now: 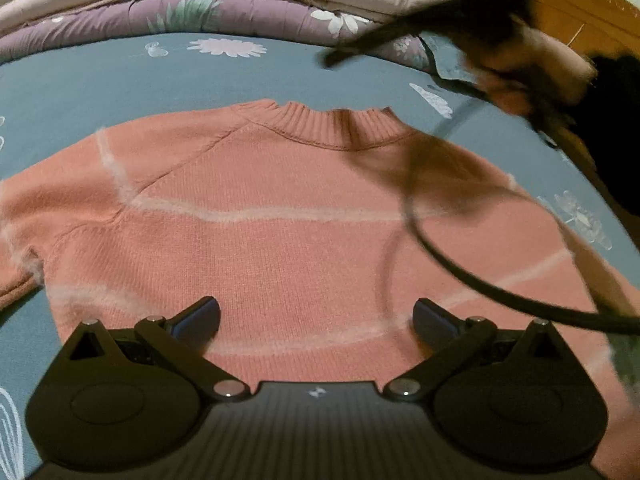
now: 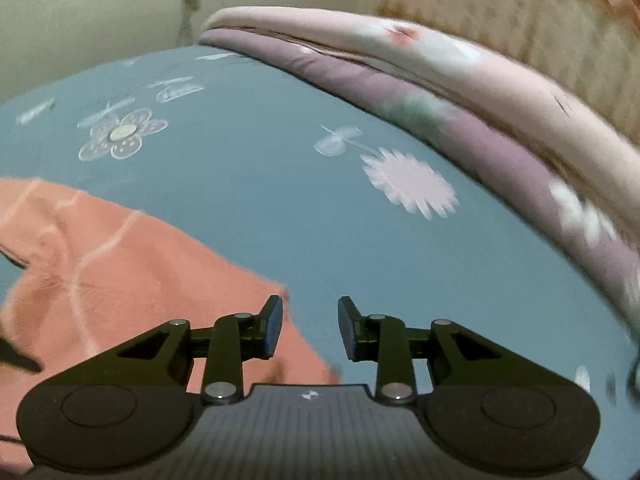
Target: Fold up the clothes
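- The sweater point(image 1: 304, 216) is lying flat on the blue sheet point(image 1: 120, 88), collar toward the folded quilt point(image 1: 200, 12), body spread wide, sleeves trailing off both sides.
- Left gripper point(image 1: 316, 320) is hovering over the hem, jaws spread wide, nothing in them.
- Right gripper point(image 2: 310, 330) is sitting part open, pinching nothing, its left finger over the sweater's edge, the rest over bare sheet.
- A cable point(image 1: 460, 260) is drooping across the right side.
- Looks like we're between folds, pretty early on. Guessing the next move needs a sleeve or side edge pinched and carried across the middle.
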A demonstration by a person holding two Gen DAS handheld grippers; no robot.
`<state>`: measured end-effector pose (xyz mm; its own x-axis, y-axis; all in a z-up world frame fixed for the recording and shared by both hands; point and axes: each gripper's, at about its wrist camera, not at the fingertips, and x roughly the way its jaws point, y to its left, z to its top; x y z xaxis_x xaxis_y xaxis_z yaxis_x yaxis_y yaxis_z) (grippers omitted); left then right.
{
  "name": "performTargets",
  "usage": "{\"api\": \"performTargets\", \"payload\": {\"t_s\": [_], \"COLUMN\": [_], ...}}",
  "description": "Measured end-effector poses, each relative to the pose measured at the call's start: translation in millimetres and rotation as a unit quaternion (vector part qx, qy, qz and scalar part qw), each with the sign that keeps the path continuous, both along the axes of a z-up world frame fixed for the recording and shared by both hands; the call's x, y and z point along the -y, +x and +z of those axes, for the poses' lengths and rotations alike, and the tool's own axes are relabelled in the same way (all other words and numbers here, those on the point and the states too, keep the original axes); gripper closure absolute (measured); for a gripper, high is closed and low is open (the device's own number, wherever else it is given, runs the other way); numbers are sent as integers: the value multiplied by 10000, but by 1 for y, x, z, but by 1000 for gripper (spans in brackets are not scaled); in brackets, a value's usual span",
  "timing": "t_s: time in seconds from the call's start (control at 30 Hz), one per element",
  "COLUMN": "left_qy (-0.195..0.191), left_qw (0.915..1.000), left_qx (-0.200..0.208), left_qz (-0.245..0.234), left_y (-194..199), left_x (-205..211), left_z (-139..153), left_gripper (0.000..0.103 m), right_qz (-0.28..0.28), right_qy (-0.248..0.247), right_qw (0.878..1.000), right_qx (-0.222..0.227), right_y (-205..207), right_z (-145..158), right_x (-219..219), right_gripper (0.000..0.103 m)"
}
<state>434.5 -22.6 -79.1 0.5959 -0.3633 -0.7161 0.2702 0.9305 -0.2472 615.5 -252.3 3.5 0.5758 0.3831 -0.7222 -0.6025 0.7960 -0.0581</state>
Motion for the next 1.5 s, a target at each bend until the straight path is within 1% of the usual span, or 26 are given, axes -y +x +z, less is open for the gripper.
{"api": "performTargets", "payload": {"t_s": [0.07, 0.13, 0.23, 0.3, 0.37, 0.47, 0.57, 0.6, 0.67, 0.7, 0.73, 0.8, 0.9, 0.93, 1.0, 1.1, 1.17, 1.27, 1.3, 1.33, 1.4, 1.5], "left_qy": [-118, -199, -351, -358, -325, -274, -224, -211, -220, -217, -238, -262, -164, -112, -7, 33, 13, -33, -39, -42, -55, -51], "left_qw": [9999, 9997, 9991, 9987, 9975, 9978, 9976, 9974, 9970, 9967, 9955, 9938, 9938, 9940, 9943, 9944, 9944, 9945, 9945, 9944, 9943, 9947], "left_qx": [18, 110, 243, 349, 529, 319, 77, -35, -257, -186, -176, -173, -43, -27, -24, 26, 75, 136, 160, 183, 232, 240], "left_qz": [60, 105, 47, -105, -345, -505, -652, -690, -702, -759, -900, -1066, -1103, -1092, -1064, -1052, -1050, -1035, -1036, -1038, -1043, -1003], "left_y": [3, 8, 23, 43, 65, 98, 131, 136, 140, 135, 129, 119, 114, 113, 114, 110, 107, 106, 105, 105, 103, 105], "left_x": [-8, -16, -24, -22, -16, -8, 0, 3, 7, 8, 8, 7, 10, 13, 18, 17, 13, 12, 12, 12, 12, 13], "left_z": [8, 16, 27, 31, 34, 23, 11, 4, -9, -9, -9, -11, -15, -16, -16, -15, -14, -15, -16, -16, -17, -15], "left_gripper": [1, 1, 1, 1, 1, 1, 1, 1, 1, 1, 1, 1, 1, 1, 1, 1, 1, 1, 1, 1, 1, 1], "right_qz": [-214, -398, -779, -1023, -1087, -1099, -1125, -1133, -1162, -1152, -1118, -1070, -1071, -1047, -839, -202, 269, 748, 847, 940, 1160, 1079], "right_qy": [246, 434, 554, 592, 639, 601, 600, 604, 565, 540, 526, 494, 358, 322, 278, -134, -504, -730, -727, -711, -791, -997], "right_qw": [9987, 9958, 9901, 9864, 9878, 9898, 9897, 9896, 9894, 9897, 9907, 9924, 9936, 9940, 9961, 9997, 9983, 9945, 9937, 9930, 9900, 9889], "right_qx": [-379, -703, -1023, -1140, -916, -676, -654, -654, -668, -650, -563, -355, -50, 34, 5, -95, -128, -30, -61, -125, -123, 209], "right_y": [-14, -27, -30, -25, -18, -10, -8, -8, -16, -22, -30, -41, -32, -23, -3, 23, 33, 35, 34, 34, 26, 23], "right_z": [0, -10, -37, -55, -65, -68, -68, -68, -63, -58, -53, -42, -31, -28, -28, -45, -59, -69, -69, -69, -69, -69], "right_x": [27, 45, 57, 59, 57, 52, 51, 50, 52, 55, 58, 63, 63, 62, 54, 31, 17, 6, 5, 4, -2, -9], "right_gripper": [65, 64, 64, 64, 66, 67, 66, 65, 65, 62, 56, 55, 55, 55, 55, 55, 55, 55, 61, 78, 93, 95]}}
